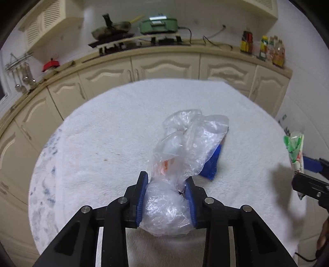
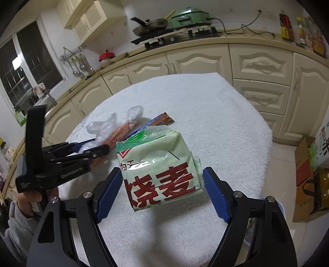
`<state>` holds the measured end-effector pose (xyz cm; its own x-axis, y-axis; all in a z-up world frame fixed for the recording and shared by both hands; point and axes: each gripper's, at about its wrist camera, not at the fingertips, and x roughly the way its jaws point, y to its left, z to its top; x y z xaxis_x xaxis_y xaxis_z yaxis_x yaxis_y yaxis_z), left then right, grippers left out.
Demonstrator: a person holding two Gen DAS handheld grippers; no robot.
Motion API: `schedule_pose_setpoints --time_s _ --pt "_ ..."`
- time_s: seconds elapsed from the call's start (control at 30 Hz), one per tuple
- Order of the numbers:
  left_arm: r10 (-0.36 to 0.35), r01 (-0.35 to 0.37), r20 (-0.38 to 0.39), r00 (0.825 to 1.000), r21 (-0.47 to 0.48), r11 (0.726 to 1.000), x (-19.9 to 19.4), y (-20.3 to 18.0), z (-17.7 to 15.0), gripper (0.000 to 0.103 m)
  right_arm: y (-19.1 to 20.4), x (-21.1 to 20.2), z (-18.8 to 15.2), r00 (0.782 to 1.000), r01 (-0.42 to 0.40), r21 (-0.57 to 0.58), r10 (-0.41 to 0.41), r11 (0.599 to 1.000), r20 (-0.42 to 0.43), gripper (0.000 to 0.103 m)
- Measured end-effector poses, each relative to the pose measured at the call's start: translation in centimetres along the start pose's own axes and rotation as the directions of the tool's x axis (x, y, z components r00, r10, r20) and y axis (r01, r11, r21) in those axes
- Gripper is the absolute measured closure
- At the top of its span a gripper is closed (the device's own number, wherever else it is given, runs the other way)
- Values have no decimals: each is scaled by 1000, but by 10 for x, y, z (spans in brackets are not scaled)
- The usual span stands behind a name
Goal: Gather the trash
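My left gripper (image 1: 167,180) is shut on a crumpled clear plastic bag (image 1: 185,143) that lies on the white towel-covered table (image 1: 102,127). A blue wrapper (image 1: 211,164) lies under the bag; it shows in the right wrist view (image 2: 158,121) beside the clear bag (image 2: 107,127). My right gripper (image 2: 162,176) holds a pale green food packet with red characters (image 2: 158,164) between its blue pads, lifted above the table (image 2: 205,106). The packet also shows at the right edge of the left wrist view (image 1: 296,152). The left gripper appears in the right wrist view (image 2: 96,151).
Cream kitchen cabinets (image 2: 257,63) run behind the table, with a stove, a pan (image 2: 150,25) and a green appliance (image 2: 191,15) on the counter. Bottles (image 1: 265,47) stand at the counter's right end. Cardboard boxes and bags (image 2: 308,170) sit on the floor at right.
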<state>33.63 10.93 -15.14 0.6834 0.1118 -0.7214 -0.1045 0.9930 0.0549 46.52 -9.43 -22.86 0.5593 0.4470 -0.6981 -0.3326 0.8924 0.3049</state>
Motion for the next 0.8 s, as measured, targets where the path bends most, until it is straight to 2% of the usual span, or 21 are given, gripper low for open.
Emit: schedule_pose_setpoints --time_s 0.07,0.2,0.43,0.57,0.6,0.63,0.7,0.73,0.8 --pt "-10 11 41 999 -6 1000 -18 -7 -2 74 -4 -5 -1 1000 -1 11 1 1000 17 22" --pt "-88 86 84 993 21 996 -45 -39 0 74 -13 -21 -4 998 -7 34 5 999 57 22" --pt "-206 199 99 973 81 977 -57 -106 13 74 -58 -73 -21 989 42 113 -57 993 136 22" --pt "-285 273 68 956 142 951 -49 -153 26 79 -98 -105 -38 976 106 180 -137 978 169 22" --pt "-295 283 58 954 156 946 -43 -163 31 86 -113 -114 -44 971 128 206 -165 970 174 22" --pt "-300 289 43 953 173 942 -36 -175 35 103 -125 -119 -49 968 146 227 -187 963 170 22" --pt "-309 302 8 951 194 933 -13 -209 43 102 -151 -122 -60 962 177 270 -224 946 156 22" --pt "-273 272 -23 962 210 939 3 -222 47 103 -161 -121 -64 961 185 286 -235 940 148 22" --pt "-299 308 -76 951 188 932 23 -240 62 103 -179 -113 -74 957 212 306 -260 928 128 22"
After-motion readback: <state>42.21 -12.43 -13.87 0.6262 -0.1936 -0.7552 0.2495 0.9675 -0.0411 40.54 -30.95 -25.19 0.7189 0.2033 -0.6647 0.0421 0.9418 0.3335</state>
